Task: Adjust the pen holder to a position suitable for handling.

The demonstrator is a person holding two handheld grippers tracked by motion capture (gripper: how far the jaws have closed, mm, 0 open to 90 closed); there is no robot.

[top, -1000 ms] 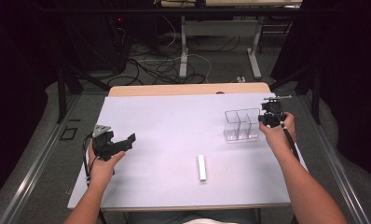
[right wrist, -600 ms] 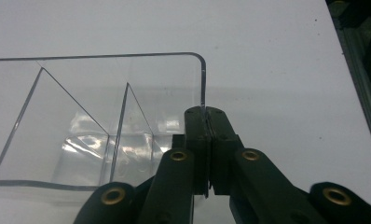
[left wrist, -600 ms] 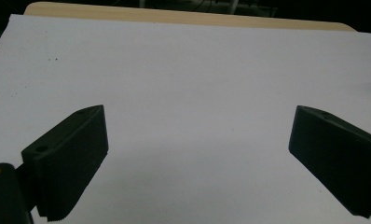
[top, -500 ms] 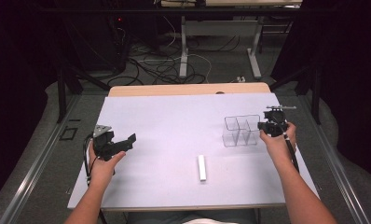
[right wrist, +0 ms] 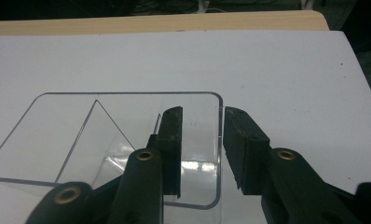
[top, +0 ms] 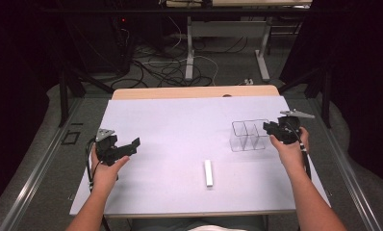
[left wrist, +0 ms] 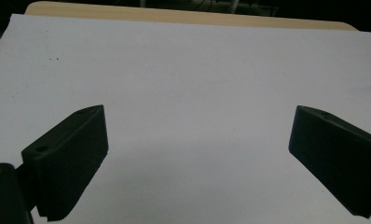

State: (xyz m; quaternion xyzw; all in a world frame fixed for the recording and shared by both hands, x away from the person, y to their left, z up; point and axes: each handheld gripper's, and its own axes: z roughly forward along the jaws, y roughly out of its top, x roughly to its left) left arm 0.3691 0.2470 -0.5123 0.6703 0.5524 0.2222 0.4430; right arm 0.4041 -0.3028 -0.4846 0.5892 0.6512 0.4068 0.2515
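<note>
While straddling the right wall of the clear two-compartment box (right wrist: 99,140) near the counter's (top: 180,120) right edge, right gripper (right wrist: 200,140) fingers just opening, one inside, one outside, not pressing. Left gripper (top: 127,148) near the left edge, fingers wide open, empty. White bar (top: 208,173) toward the front edge.

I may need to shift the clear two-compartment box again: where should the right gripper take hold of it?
Grip the clear box by its thin upright end wall, coming from its right end. The right gripper already straddles that wall, one jaw inside, one outside, and its jaws have just been opening. The walls are flat and thin, so a narrow pinch probably suits best.
</note>
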